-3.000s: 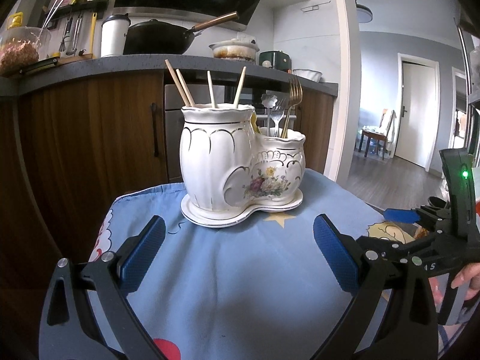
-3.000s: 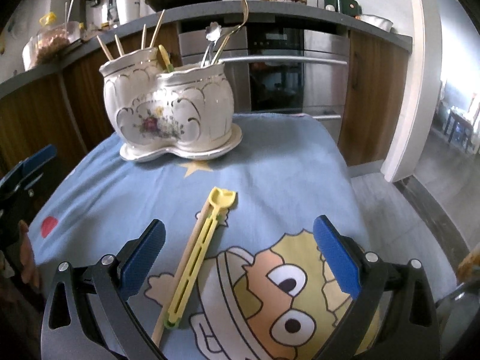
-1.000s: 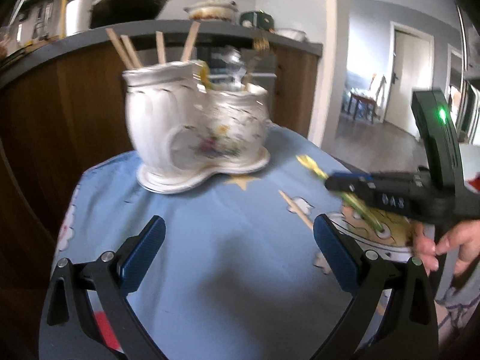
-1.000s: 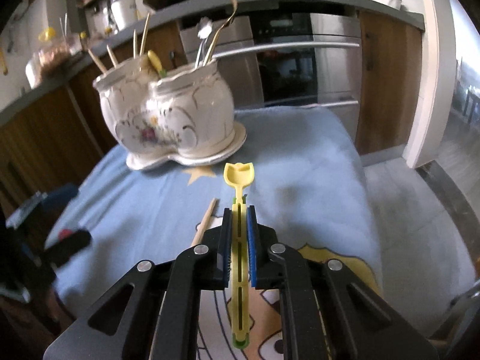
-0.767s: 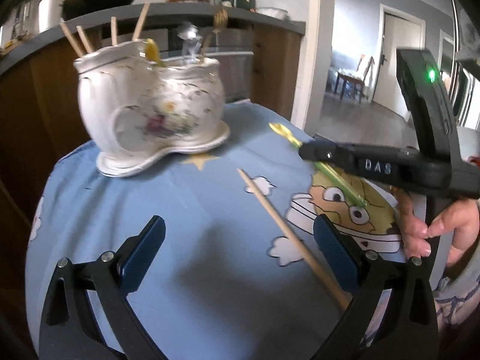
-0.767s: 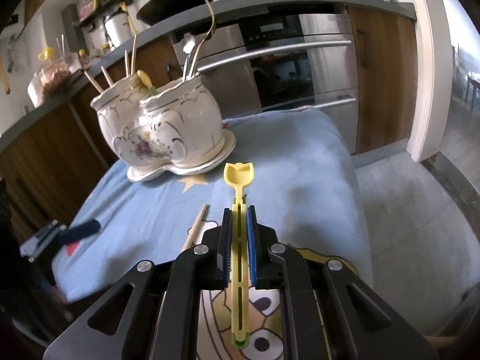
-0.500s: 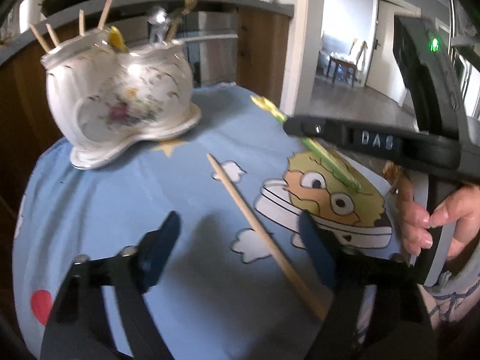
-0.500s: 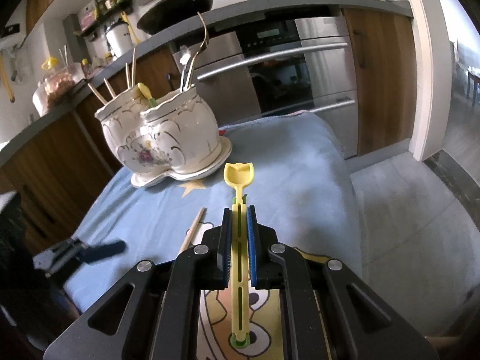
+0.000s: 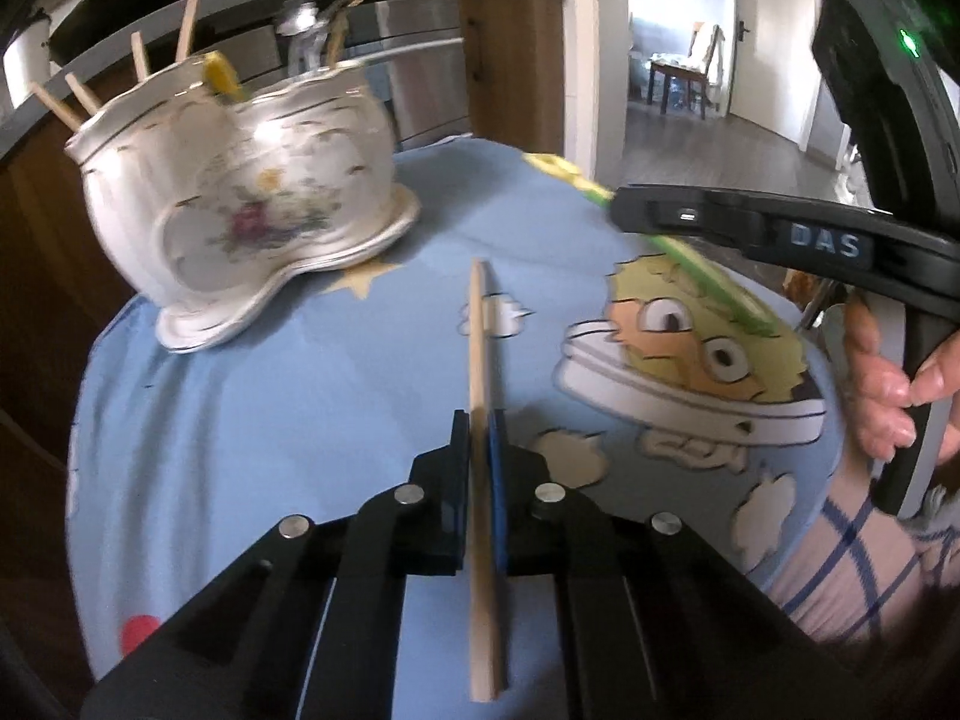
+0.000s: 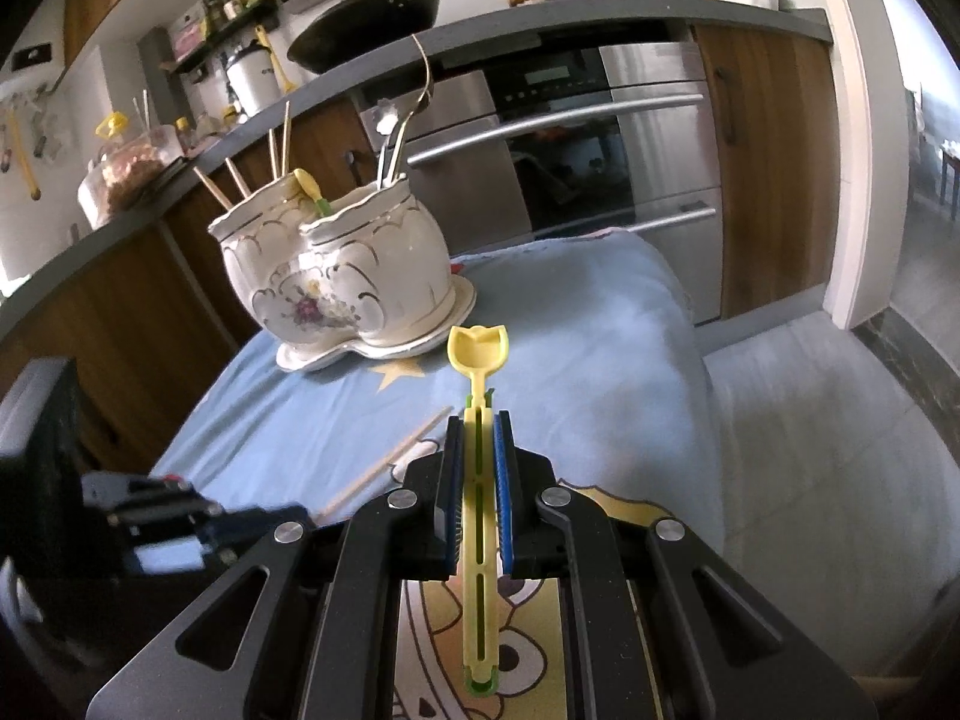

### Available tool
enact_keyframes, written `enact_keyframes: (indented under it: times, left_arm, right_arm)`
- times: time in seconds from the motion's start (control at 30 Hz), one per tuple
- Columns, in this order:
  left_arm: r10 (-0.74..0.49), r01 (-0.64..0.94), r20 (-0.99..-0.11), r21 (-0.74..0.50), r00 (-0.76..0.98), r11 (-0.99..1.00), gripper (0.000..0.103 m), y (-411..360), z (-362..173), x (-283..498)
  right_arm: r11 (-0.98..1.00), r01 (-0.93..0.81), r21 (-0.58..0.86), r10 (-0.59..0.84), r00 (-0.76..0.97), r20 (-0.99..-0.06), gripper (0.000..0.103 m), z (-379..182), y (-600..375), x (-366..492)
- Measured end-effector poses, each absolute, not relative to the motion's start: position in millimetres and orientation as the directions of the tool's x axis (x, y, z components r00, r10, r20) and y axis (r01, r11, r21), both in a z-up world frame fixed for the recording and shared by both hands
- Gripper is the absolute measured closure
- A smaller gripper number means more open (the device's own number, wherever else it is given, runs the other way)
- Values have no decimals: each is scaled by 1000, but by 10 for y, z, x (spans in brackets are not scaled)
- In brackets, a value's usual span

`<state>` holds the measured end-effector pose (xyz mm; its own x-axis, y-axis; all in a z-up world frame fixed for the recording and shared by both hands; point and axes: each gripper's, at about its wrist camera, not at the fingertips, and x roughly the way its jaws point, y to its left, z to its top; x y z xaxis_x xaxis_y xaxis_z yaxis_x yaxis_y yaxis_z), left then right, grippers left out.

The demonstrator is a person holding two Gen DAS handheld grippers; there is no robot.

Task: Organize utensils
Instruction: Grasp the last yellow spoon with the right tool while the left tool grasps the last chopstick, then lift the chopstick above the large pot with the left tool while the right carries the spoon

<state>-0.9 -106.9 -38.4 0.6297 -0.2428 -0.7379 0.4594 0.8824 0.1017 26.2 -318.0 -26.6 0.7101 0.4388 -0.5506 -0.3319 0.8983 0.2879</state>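
A light, stiff wooden chopstick is pinched mid-shaft in the closed left claw, the slotted yellow fork, thin and bendy-looking, clamped mid-handle by the closed right claw, near the desk's front edge.

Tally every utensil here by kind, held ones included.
Wooden chopsticks: 5, four in the ceramic holder, one in the left tongs.
Yellow plastic utensils: 2, one in the holder, one in the right tongs.
Metal utensils: 2, in the holder.
Total: 9.

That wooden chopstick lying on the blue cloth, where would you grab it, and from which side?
Mid-shaft, from above, pads on its long sides: the chopstick lies flat and thin. The left tool is already shut there, along its length.
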Motion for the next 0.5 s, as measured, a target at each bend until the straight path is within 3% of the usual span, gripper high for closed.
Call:
enact_keyframes:
  times: [0.13,0.17,0.27,0.3,0.43,0.47,0.5]
  left_arm:
    - [-220,430,-747,97,628,898,96,-823,-354,54]
    - [-222,424,-747,88,626,901,92,-771,-351,63]
    - [-216,400,-745,74,632,914,63,-648,-347,54]
    - [-216,397,-744,71,632,915,59,-630,-351,53]
    - [-241,411,-746,48,621,910,59,-650,-380,52]
    - [-245,416,-747,47,618,908,63,-671,-391,53]
    - [-249,425,-750,48,613,904,73,-699,-411,73]
  right_arm:
    - [898,-339,281,441,706,-555,93,-271,-3136,261]
    - [898,-341,279,440,706,-556,93,-273,-3127,260]
    - [900,-341,272,436,704,-561,93,-284,-3103,262]
    - [901,-340,271,434,703,-563,93,-289,-3098,263]
    - [904,-338,262,427,701,-571,93,-303,-3074,277]
    - [905,-338,258,425,700,-573,93,-308,-3060,277]
    - [906,-339,255,424,700,-575,93,-311,-3051,279]
